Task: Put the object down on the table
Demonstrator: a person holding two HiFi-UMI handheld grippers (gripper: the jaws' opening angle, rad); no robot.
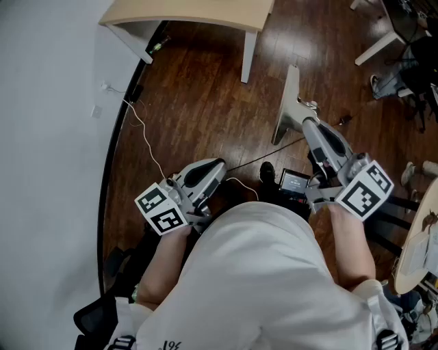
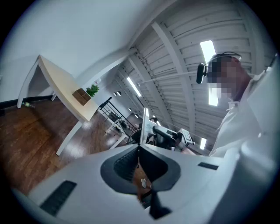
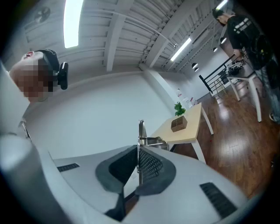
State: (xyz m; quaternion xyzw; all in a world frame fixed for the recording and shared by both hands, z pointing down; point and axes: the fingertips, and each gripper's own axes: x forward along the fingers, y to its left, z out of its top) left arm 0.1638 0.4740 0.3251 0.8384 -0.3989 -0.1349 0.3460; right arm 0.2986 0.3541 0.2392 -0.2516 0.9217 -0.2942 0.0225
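Note:
A flat, thin grey metal piece (image 1: 287, 102) hangs above the dark wood floor, and my right gripper (image 1: 306, 123) is shut on its near end. Edge-on in the right gripper view, the metal piece (image 3: 141, 129) sticks up past the closed jaws. From the left gripper view the metal piece (image 2: 145, 120) shows upright to the right. My left gripper (image 1: 220, 164) is held low in front of the person's body, shut and holding nothing. A pale wooden table (image 1: 185, 14) stands ahead, well beyond both grippers.
A small brown box (image 3: 178, 124) and a green plant (image 3: 179, 108) sit on the table. A white cable (image 1: 147, 140) trails along the curved white wall (image 1: 48, 137). White table legs (image 1: 380, 44) and a person in black (image 3: 245, 33) are to the right. A small screen (image 1: 294, 182) lies near the feet.

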